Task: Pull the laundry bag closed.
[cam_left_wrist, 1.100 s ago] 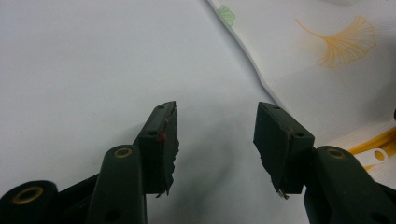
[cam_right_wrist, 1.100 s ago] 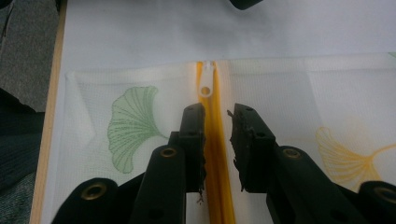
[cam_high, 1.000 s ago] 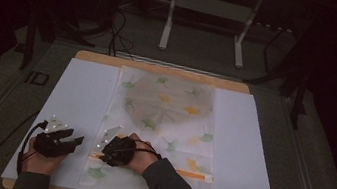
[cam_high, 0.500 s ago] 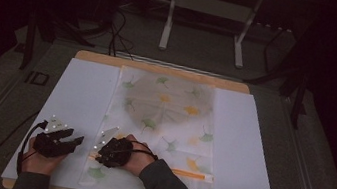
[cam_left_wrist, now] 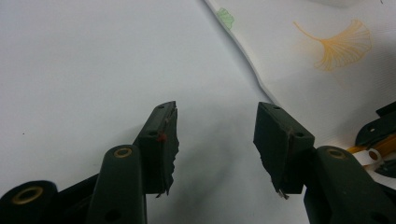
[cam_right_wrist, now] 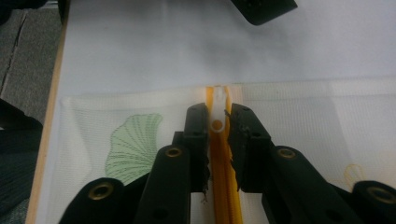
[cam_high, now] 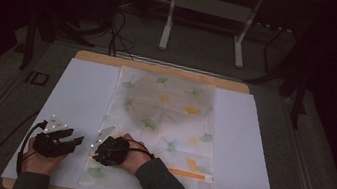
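A white mesh bag (cam_high: 167, 124) printed with ginkgo leaves lies flat on the white board, with a round grey shape inside its far half. An orange zipper (cam_high: 185, 174) runs along its near end. My right gripper (cam_right_wrist: 218, 116) points along the zipper (cam_right_wrist: 222, 186), and its jaws flank the white zipper pull (cam_right_wrist: 217, 100) with only a sliver of room. They have just been closing with the pull between them. In the high view the right gripper (cam_high: 96, 149) is at the bag's near left corner. My left gripper (cam_left_wrist: 215, 126) rests open on the board beside the bag (cam_left_wrist: 317, 51), nothing between its jaws.
The white board (cam_high: 81, 91) covers a wooden table whose edge (cam_high: 160, 67) shows at the back. Beyond it a metal stand (cam_high: 204, 9) and cables stand on the dark floor. A tip of the left gripper (cam_right_wrist: 266, 9) shows just past the bag's end.
The right hand has edged slightly left along the zipper. The left hand and the bag have stayed put.
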A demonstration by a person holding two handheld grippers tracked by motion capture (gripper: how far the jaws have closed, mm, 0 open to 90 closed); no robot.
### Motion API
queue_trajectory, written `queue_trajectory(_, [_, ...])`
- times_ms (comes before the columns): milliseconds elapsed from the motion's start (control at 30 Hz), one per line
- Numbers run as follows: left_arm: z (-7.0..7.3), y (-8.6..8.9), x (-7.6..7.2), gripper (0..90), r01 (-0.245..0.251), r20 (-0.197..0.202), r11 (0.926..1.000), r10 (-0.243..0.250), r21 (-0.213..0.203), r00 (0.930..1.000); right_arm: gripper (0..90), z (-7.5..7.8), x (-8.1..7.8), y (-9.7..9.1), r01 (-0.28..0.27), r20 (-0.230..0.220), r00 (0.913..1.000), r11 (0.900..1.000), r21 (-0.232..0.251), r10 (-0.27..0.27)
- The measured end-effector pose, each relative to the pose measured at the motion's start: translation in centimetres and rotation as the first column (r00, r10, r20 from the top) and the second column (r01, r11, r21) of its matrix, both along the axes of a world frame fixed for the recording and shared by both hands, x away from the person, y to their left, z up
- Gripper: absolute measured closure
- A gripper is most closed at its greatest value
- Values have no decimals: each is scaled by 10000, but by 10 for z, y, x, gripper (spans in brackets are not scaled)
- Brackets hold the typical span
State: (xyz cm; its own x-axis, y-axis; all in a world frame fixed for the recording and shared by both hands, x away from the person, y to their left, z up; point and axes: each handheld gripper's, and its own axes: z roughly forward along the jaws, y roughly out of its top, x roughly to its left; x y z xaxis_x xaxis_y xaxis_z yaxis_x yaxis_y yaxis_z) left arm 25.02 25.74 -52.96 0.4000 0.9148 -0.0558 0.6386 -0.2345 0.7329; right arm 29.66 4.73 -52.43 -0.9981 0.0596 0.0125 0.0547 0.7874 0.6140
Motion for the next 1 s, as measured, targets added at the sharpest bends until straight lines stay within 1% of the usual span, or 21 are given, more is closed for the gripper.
queue_trajectory(200, [0, 0, 0, 493, -7, 10, 10000, 7, -20, 10000, 824, -3, 2, 0, 90, -52, 9999, 10000, 34, -90])
queue_trajectory(400, [0, -1, 0, 493, -39, 21, 10000, 40, -70, 10000, 820, -4, 3, 2, 85, -128, 9999, 9999, 68, -84])
queue_trajectory(533, [0, 0, 0, 493, -30, 20, 10000, 31, -69, 10000, 822, -5, 3, 4, 27, -100, 9999, 10000, 41, -26])
queue_trajectory(700, [0, -1, 0, 493, 3, 5, 10000, -2, -95, 10000, 834, -3, 3, 6, -87, -29, 10000, 9998, -156, 86])
queue_trajectory(1000, [1, -1, -1, 494, 110, -10, 9998, -110, -166, 9999, 836, -1, 1, 4, -86, 28, 10000, 9999, -125, 87])
